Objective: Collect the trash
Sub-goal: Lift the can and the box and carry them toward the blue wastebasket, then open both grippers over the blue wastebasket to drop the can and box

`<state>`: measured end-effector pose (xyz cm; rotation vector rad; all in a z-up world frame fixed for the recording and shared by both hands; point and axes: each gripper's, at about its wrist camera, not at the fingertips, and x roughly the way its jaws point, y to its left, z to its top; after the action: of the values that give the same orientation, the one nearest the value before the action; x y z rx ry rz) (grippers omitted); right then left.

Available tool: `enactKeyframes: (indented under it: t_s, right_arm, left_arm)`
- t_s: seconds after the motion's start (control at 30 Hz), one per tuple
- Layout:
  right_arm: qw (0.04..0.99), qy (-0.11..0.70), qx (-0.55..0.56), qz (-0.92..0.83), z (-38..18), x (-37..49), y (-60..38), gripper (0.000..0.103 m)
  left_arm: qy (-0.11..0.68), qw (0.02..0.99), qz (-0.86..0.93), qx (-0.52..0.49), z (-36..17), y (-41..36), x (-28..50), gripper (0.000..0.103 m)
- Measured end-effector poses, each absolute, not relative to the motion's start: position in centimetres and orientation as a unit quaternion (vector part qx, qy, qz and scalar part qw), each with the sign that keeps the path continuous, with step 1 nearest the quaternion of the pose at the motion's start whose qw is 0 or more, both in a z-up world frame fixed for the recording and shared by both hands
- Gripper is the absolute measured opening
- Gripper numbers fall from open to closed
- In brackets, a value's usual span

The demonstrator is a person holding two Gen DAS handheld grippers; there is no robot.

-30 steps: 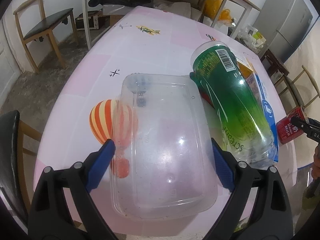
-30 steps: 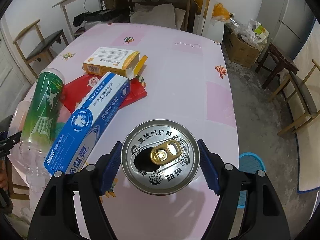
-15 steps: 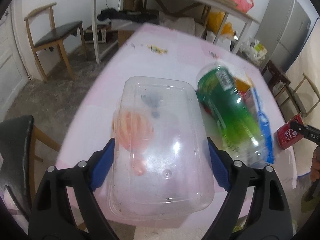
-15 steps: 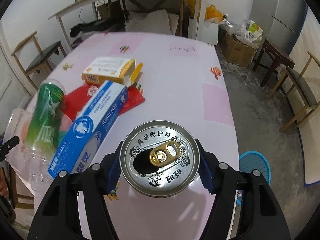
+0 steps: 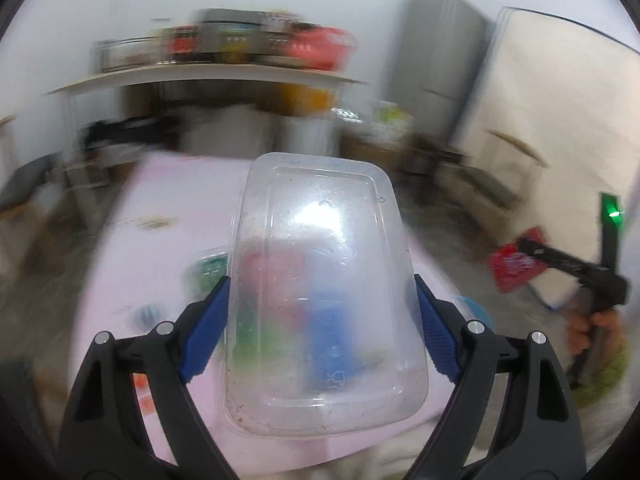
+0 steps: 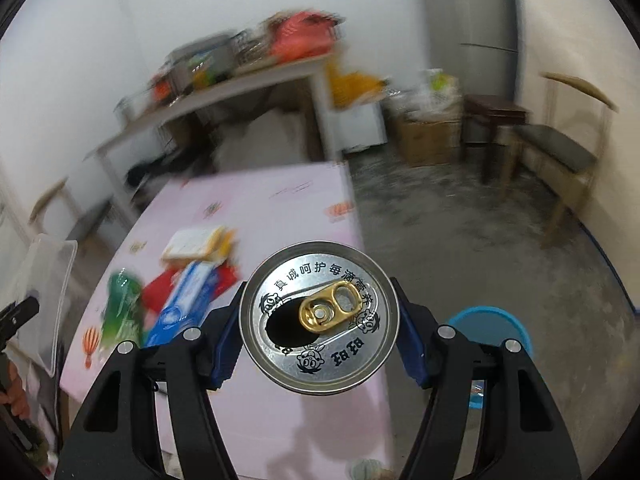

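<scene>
Grey fridge (image 5: 436,44), wooden chair (image 6: 568,152)

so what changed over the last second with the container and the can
Both were lifted off the pink table. The left tongs closed onto the clear plastic container and raised it; a second ago it lay flat on the table. The right tongs tightened on the opened can and carried it up. Unchanged: the green bottle, blue box and yellow box still lie on the table.
</scene>
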<state>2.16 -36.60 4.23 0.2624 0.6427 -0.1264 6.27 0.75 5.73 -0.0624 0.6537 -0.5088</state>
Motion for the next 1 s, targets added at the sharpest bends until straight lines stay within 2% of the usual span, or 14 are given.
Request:
enactKeyframes:
  t_s: [0.13, 0.23, 0.33, 0.47, 0.57, 0.7, 0.83, 1.0]
  right_arm:
    - [0.92, 0.31, 0.194, -0.141, 2.6, -2.7, -44.1, 0.064]
    - [0.892, 0.326, 0.259, -0.175, -0.7, -4.8, -49.0, 0.064]
    - [0.859, 0.348, 0.324, -0.191, -5.0, -5.4, -53.1, 0.064]
    - [0.819, 0.375, 0.377, -0.214, -11.4, -4.2, -57.3, 0.064]
    - [0.789, 0.387, 0.419, -0.231, -16.2, -2.5, -60.3, 0.064]
    - [0.755, 0.397, 0.46, -0.245, -21.7, -0.3, -63.7, 0.064]
    - [0.734, 0.406, 0.486, -0.243, -26.1, 1.7, -66.3, 0.065]
    - [0.717, 0.403, 0.511, -0.251, -29.9, 2.4, -68.1, 0.072]
  left_arm:
    - [0.349, 0.852, -0.389, -0.019, 7.0, -10.2, 9.0, 0.083]
    - [0.394, 0.806, -0.442, -0.003, 5.8, -18.3, 11.4, 0.083]
    - [0.481, 0.749, -0.455, 0.015, 1.7, -27.9, 14.7, 0.083]
    - [0.534, 0.726, -0.422, 0.096, -5.1, -38.1, 17.4, 0.083]
    - [0.59, 0.695, -0.4, 0.096, -10.4, -43.0, 19.5, 0.083]
    - [0.621, 0.682, -0.371, 0.103, -14.9, -47.6, 21.7, 0.085]
    - [0.652, 0.668, -0.348, 0.087, -17.9, -50.4, 23.6, 0.086]
    - [0.67, 0.654, -0.342, 0.077, -20.7, -51.1, 23.1, 0.086]
